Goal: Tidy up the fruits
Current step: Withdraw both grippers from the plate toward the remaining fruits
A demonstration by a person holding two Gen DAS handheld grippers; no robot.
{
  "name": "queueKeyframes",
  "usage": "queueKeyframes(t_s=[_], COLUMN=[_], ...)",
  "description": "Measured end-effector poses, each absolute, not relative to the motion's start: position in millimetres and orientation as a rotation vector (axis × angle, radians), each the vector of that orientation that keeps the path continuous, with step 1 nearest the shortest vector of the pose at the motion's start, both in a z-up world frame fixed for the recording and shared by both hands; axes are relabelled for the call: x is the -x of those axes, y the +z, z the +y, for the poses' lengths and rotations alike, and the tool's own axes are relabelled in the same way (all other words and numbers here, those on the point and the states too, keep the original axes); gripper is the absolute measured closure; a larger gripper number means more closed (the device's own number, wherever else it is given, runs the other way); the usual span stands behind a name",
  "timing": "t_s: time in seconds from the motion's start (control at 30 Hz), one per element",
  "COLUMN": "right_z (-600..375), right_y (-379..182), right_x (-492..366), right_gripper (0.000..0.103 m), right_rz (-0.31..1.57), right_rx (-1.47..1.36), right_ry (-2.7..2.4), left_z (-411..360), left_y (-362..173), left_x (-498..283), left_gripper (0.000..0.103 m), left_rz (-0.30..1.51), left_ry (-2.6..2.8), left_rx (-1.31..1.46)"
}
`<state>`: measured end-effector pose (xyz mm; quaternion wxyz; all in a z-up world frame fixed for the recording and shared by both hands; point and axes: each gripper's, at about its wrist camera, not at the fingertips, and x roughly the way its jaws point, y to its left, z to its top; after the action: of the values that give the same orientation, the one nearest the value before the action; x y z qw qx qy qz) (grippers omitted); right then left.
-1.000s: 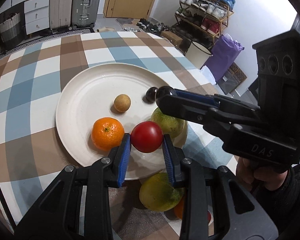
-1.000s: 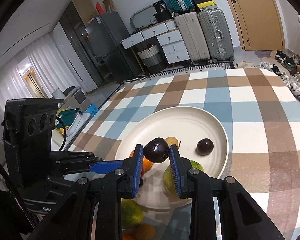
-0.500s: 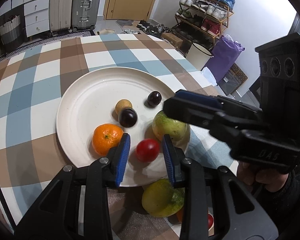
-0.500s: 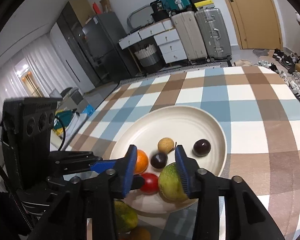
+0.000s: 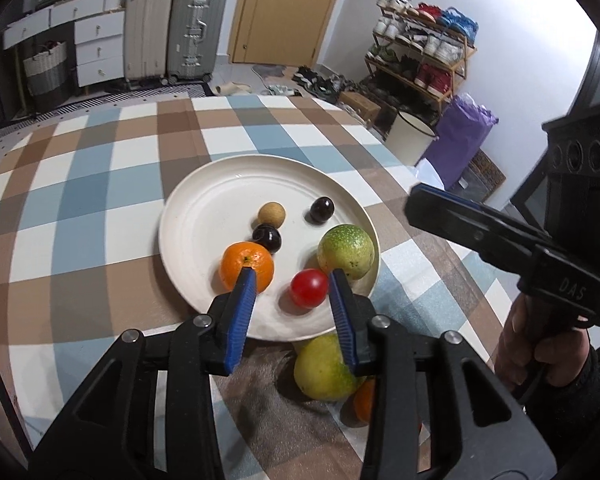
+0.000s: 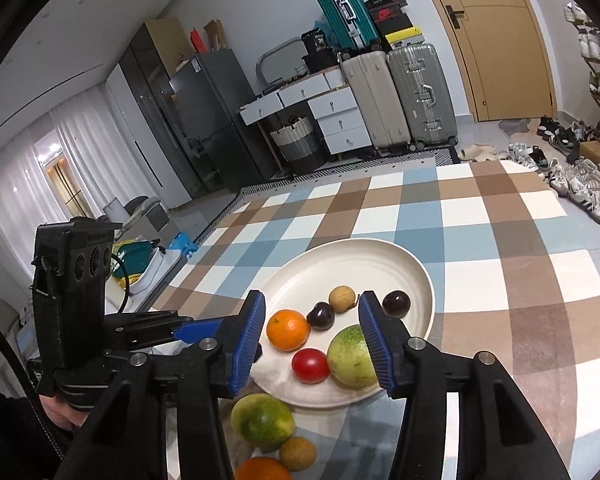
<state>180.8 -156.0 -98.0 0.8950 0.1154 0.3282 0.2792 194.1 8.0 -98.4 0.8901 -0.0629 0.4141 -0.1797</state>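
A white plate (image 5: 204, 216) (image 6: 384, 256) on the checked tablecloth holds an orange (image 5: 247, 267) (image 6: 288, 329), a red tomato (image 5: 309, 288) (image 6: 310, 365), a green-yellow fruit (image 5: 346, 252) (image 6: 350, 358), a tan longan (image 5: 272, 214) (image 6: 342, 299) and two dark plums (image 5: 267, 237) (image 5: 322, 210) (image 6: 321, 316) (image 6: 396, 303). My left gripper (image 5: 292, 304) is open and empty above the plate's near rim, the tomato beyond its tips. My right gripper (image 6: 312, 336) is open and empty, raised above the plate's near side.
Off the plate, near its front rim, lie a green mango (image 5: 326, 368) (image 6: 262, 422), another orange (image 5: 364, 400) (image 6: 262, 470) and a small tan fruit (image 6: 298, 454). Suitcases, drawers and a shoe rack stand beyond the table.
My right gripper opened and let a dark plum drop onto the plate by the longan, then pulled back. My left gripper also drew back from the tomato, which stays on the plate.
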Motion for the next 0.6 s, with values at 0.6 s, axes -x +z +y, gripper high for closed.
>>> queueKeyframes(t_s=[0.6], right_z=[-157], right_y=[-72], right_x=[-111], right_gripper=[0.038], right_rz=[0.563], right_rx=[-0.191], right_ry=[0.580], left_z=[15], left_y=[-53], left_x=[-110], left_gripper=[0.031], left_rz=[0.667], left_ry=[-0.296], left_rx=[0.140])
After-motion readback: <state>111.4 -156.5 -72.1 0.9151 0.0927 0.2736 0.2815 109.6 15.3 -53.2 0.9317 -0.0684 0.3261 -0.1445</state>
